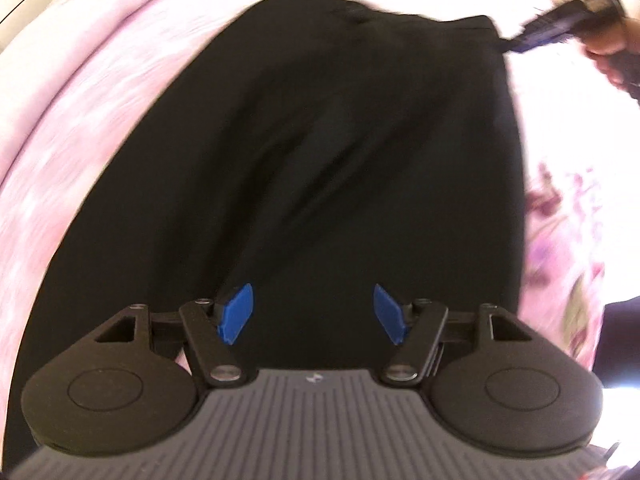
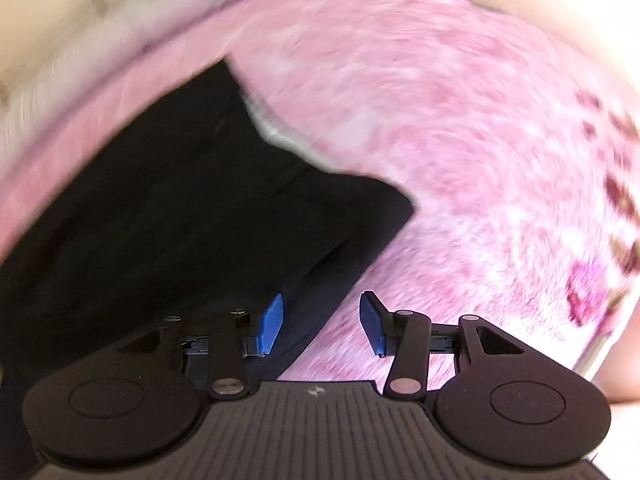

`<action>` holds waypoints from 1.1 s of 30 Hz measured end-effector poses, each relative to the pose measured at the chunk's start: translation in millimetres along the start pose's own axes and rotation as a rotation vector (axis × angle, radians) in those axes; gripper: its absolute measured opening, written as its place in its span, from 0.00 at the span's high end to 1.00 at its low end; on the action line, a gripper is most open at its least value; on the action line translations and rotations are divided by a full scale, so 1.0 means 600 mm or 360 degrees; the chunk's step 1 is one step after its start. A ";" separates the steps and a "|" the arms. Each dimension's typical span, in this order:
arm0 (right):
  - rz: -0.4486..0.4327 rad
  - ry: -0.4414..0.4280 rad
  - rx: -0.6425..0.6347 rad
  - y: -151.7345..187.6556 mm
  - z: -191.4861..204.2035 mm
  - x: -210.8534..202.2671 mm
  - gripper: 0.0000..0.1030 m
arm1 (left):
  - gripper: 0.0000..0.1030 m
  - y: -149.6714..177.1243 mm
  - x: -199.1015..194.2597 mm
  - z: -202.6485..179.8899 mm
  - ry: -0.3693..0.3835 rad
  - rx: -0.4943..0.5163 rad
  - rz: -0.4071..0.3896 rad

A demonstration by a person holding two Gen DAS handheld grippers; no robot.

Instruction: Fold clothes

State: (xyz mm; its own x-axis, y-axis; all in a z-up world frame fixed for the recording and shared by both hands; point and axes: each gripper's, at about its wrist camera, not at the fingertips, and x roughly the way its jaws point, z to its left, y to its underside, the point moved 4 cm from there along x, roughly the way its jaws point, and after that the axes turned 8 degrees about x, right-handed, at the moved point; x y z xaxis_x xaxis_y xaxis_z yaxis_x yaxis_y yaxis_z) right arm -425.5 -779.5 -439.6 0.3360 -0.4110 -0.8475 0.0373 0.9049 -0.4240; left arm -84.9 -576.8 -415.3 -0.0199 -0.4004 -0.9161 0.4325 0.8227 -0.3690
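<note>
Left wrist view looks down on a black garment (image 1: 320,152) spread flat over a pink floral bedspread (image 1: 80,128). The garment runs from the near edge of the bed area under the camera away toward the far side, where its far edge lies nearly straight. The left gripper (image 1: 314,314) hangs over the near part of the cloth; its jaws stand well apart, blue pads (image 1: 238,314) clear on both sides, with nothing gripped between them, only dark fabric below. At the garment's far right corner the right gripper (image 1: 560,28) shows, blurred, held by a hand (image 1: 608,46), just beside or touching the cloth edge; which one I cannot tell.

Right wrist view shows the same garment (image 2: 180,220) filling the left half of the picture, its corner jutting out toward the middle of the bedspread (image 2: 460,140). A thin pale strip of lining or label (image 2: 272,128) shows along one edge of the cloth. The right gripper (image 2: 320,322) has its jaws partly open, about half spread. The left pad (image 2: 272,322) sits over the black cloth's edge, the other pad over bare pink bedspread; nothing is pinched between them. Everything around the grippers is smeared by motion blur, so the fine folds of the cloth cannot be made out.
</note>
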 end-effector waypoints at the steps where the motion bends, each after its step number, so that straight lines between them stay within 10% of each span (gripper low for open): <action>1: -0.0011 -0.0044 0.0061 -0.005 -0.018 0.007 0.54 | 0.39 -0.020 0.009 -0.020 0.0012 0.0073 -0.0019; 6: -0.0009 -0.0278 0.0338 -0.013 -0.065 0.049 0.54 | 0.35 -0.100 0.029 -0.132 0.0182 0.0426 -0.0227; 14: 0.0095 -0.0347 0.0442 -0.046 -0.078 0.073 1.00 | 0.36 -0.171 0.095 -0.269 0.0166 0.0629 -0.0231; 25: 0.0193 -0.0168 0.0175 -0.056 -0.091 0.064 1.00 | 0.35 -0.151 0.082 -0.297 0.0186 0.0513 -0.0168; 33: 0.0165 -0.0161 0.0140 -0.010 -0.051 0.022 0.64 | 0.35 0.019 0.021 -0.240 -0.0121 0.0329 0.0088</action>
State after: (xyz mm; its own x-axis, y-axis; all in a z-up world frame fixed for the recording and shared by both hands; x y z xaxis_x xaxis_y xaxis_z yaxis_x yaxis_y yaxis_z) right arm -450.2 -793.6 -458.3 0.4354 -0.3054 -0.8468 0.0784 0.9500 -0.3024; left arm -209.7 -514.3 -453.8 0.0737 -0.3925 -0.9168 0.6068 0.7472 -0.2712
